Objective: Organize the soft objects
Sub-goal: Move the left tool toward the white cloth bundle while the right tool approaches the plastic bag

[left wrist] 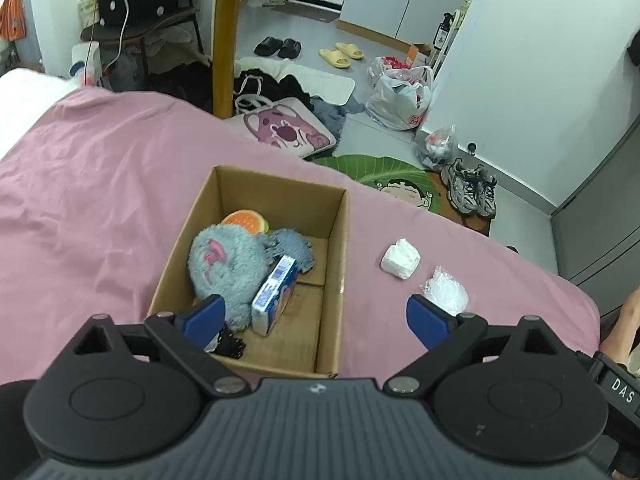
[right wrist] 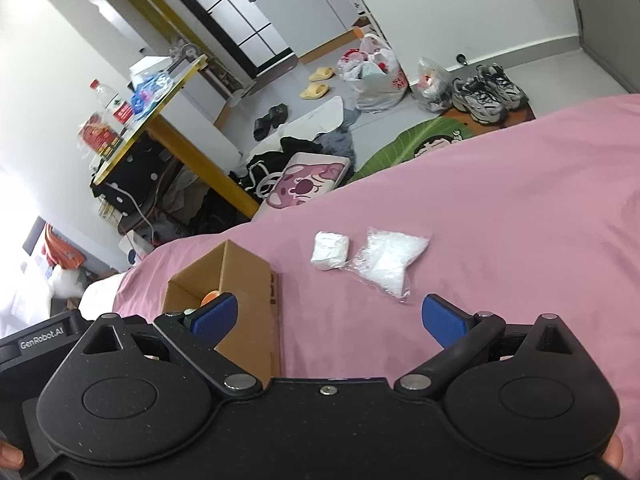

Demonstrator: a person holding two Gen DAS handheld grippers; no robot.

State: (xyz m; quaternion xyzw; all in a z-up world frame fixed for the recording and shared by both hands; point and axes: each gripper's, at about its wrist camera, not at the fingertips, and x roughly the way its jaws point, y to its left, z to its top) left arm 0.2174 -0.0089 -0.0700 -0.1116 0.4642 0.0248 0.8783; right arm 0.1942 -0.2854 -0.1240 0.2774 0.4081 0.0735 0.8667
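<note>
An open cardboard box (left wrist: 338, 248) stands on the pink bedsheet (left wrist: 100, 200). Inside lie a grey plush toy (left wrist: 228, 264), an orange sponge (left wrist: 246, 220), a grey-blue cloth (left wrist: 294, 246), a blue-and-white tissue pack (left wrist: 276, 294) and a small black item (left wrist: 230, 346). My left gripper (left wrist: 316, 318) hovers open over the box's near end, holding nothing. Right of the box lie a white tissue wad (left wrist: 401, 259) and a clear plastic bag (left wrist: 446, 290). In the right wrist view the box (right wrist: 244, 280), the wad (right wrist: 330, 250) and the bag (right wrist: 390, 260) lie ahead of my open, empty right gripper (right wrist: 328, 316).
Beyond the bed's edge the floor holds a pink cartoon cushion (left wrist: 288, 128), a green leaf mat (left wrist: 376, 170), sneakers (left wrist: 472, 190), plastic bags (left wrist: 400, 96) and slippers (left wrist: 340, 54). A yellow-legged table (left wrist: 224, 40) stands near the bed. A person's foot (left wrist: 624, 328) shows at the right.
</note>
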